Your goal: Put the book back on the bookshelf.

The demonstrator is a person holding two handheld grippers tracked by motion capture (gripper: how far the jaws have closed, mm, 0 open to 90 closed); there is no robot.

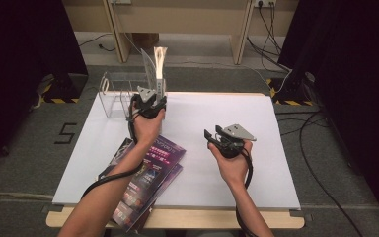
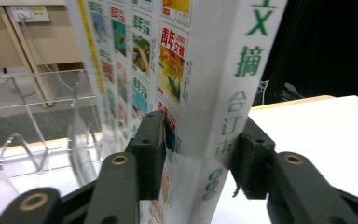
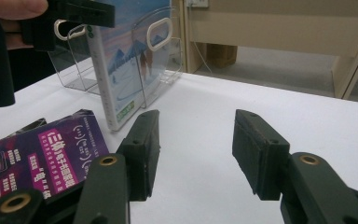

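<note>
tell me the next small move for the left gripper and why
Probably ease the upright book sideways into the clear rack. The left gripper has it between its pads at the spine, beside the rack's dividers.

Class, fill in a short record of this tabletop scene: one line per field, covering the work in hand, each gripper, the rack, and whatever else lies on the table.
Work in hand: standing a thick white magazine volume upright at the clear acrylic file rack
Left gripper: jaws on either side of the volume's spine, about touching it
Right gripper: open, nothing between its jaws, above bare table
Rack: at the table's far left corner, clear dividers
Other items: purple magazines lying flat near the front left edge
Surface: white table
</note>
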